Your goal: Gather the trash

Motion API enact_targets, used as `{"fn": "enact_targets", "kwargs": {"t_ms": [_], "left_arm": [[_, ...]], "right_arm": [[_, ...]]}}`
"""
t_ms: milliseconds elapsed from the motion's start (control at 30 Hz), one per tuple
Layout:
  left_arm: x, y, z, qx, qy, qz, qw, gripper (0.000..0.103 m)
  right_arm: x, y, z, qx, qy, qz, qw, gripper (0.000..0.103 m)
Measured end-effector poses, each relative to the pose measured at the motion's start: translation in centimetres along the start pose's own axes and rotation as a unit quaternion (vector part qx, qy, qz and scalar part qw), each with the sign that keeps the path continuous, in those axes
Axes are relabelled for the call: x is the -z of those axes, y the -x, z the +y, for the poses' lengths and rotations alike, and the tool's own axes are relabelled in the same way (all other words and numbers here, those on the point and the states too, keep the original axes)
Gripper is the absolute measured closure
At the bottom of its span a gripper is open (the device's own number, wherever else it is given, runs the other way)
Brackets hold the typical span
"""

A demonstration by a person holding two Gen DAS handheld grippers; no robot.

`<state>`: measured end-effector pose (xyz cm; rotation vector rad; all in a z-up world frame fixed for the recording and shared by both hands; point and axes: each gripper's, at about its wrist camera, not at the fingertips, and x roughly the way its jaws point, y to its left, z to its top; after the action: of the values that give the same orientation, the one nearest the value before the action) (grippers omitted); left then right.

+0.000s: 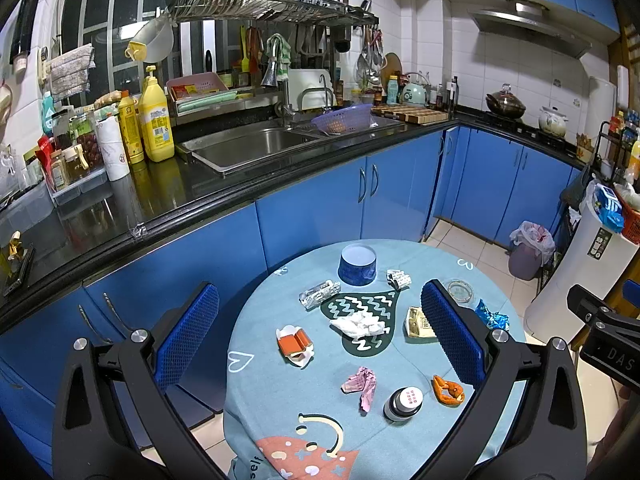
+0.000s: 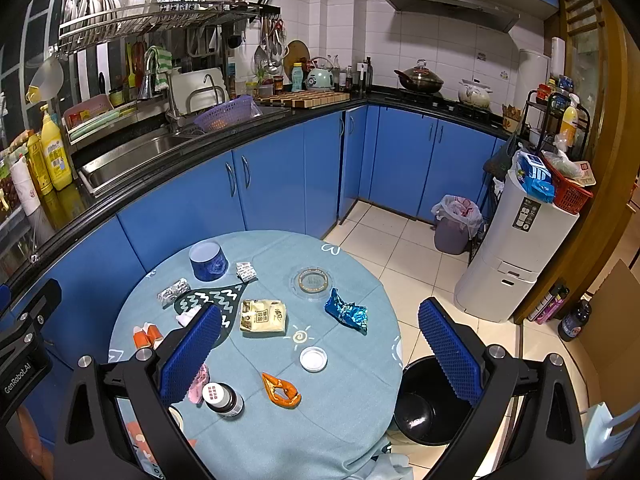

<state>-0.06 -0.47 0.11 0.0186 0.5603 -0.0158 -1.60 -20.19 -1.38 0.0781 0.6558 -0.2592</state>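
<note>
Trash lies scattered on a round table (image 1: 280, 396) (image 2: 344, 384): a crumpled white tissue (image 1: 358, 326), a pink wrapper (image 1: 362, 386), an orange-and-white box (image 1: 295, 345) (image 2: 147, 336), a silver foil pack (image 1: 319, 295) (image 2: 173, 291), orange peel (image 1: 448, 390) (image 2: 281, 390), a beige packet (image 1: 419, 323) (image 2: 264, 316) and a blue foil wrapper (image 1: 491, 315) (image 2: 347, 312). My left gripper (image 1: 320, 344) hangs open above the table, holding nothing. My right gripper (image 2: 320, 354) is open too, over the table's right side. A black bin (image 2: 430, 404) stands on the floor beside the table.
A blue tin (image 1: 357, 264) (image 2: 208, 261), a small bottle (image 1: 403, 403) (image 2: 222, 398), a glass ashtray (image 2: 313, 282) and a white lid (image 2: 313, 359) also sit on the table. Blue cabinets (image 1: 312, 216) run behind. A lined waste bin (image 2: 456, 222) and a white appliance (image 2: 516, 248) stand at right.
</note>
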Motion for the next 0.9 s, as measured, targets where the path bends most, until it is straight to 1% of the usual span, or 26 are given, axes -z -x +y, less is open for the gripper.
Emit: {"fn": "enact_targets", "kwargs": {"t_ms": [900], "left_arm": [[0.02, -0.04, 0.15, 0.001, -0.001, 0.000, 1.0000, 0.003]], "right_arm": [[-0.01, 0.15, 0.29, 0.000, 0.001, 0.001, 1.000, 0.007]]}}
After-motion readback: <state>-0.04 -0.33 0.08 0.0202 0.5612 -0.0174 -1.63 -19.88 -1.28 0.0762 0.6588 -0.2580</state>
